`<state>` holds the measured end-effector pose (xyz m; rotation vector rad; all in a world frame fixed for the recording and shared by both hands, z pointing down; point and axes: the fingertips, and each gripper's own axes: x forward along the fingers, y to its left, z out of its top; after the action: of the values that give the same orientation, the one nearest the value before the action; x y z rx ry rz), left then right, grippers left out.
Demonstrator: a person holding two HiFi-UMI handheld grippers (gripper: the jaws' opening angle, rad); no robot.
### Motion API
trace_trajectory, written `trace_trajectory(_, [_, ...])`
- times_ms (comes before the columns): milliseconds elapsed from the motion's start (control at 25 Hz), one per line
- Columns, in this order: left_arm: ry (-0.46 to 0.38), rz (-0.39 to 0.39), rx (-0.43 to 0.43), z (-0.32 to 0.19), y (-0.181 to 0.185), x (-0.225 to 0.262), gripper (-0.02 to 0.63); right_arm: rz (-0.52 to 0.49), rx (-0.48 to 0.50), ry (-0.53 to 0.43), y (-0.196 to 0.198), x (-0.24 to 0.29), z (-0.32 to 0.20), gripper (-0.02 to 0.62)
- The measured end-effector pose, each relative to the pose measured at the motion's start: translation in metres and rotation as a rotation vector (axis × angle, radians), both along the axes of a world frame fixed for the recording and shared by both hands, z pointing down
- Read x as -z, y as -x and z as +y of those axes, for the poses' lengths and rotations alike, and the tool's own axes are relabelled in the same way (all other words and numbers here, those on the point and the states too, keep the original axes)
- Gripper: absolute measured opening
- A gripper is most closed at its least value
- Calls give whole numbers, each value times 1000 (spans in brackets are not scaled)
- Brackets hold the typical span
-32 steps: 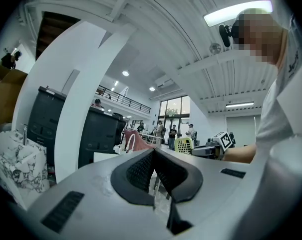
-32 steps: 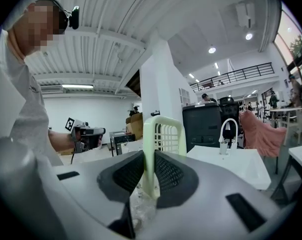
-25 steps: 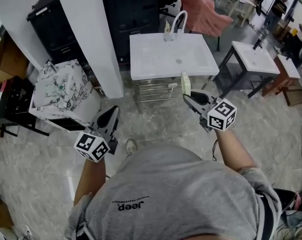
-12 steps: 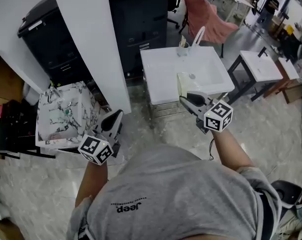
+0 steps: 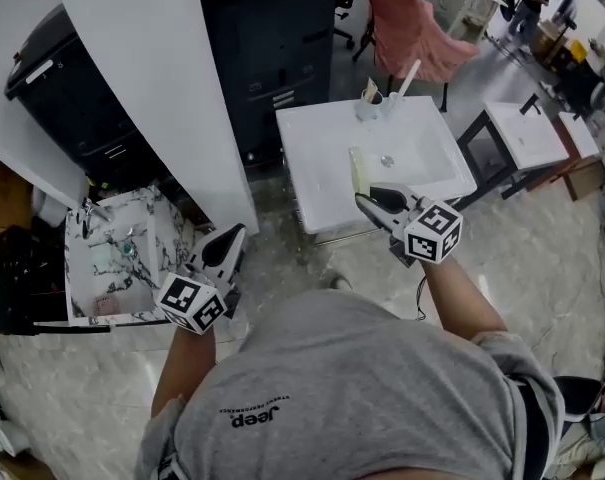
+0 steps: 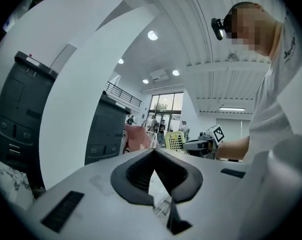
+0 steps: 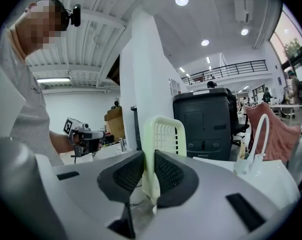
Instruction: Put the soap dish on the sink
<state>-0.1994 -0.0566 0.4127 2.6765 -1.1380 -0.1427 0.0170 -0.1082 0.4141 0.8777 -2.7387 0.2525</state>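
My right gripper (image 7: pixel 143 170) was clamped on the pale slotted soap dish (image 7: pixel 163 136), held on edge; from the head view the dish (image 5: pixel 357 173) showed against the near part of the white sink (image 5: pixel 317 148), not set down. My left gripper (image 6: pixel 153 153) was pinched closed with nothing in it. At the sink's far rim stood a clear cup (image 5: pixel 369 106) with something pale in it. To the left stood a marbled basin (image 5: pixel 132 258), to the right a second white sink (image 5: pixel 527 133). The floor (image 5: pixel 282 258) was glossy grey tile; a white pillar (image 5: pixel 152 78) and black cabinet (image 5: pixel 272 28) rose beyond.
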Motion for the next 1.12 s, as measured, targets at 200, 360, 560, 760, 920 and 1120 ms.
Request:
trace_trajectory(200, [-3, -25, 41, -46, -26, 2, 14, -19, 51, 3, -23, -6, -56, 135])
trace_trajectory(360, [1, -20, 117, -92, -53, 4, 14, -23, 123, 9, -46, -9, -109, 135])
trace_trajectory(560, [33, 6, 181, -147, -91, 5, 14, -8, 222, 11, -71, -12, -167, 135])
trace_trajectory(760, [73, -4, 181, -178, -116, 0, 14, -1, 235, 26, -89, -27, -204, 135])
trace_trajectory(920, [80, -9, 167, -195, -107, -6, 14, -13, 204, 44, -88, -39, -213, 135])
trace_trajectory(1120, [73, -4, 118, -214, -94, -5, 14, 16, 140, 36, -86, -40, -212, 135])
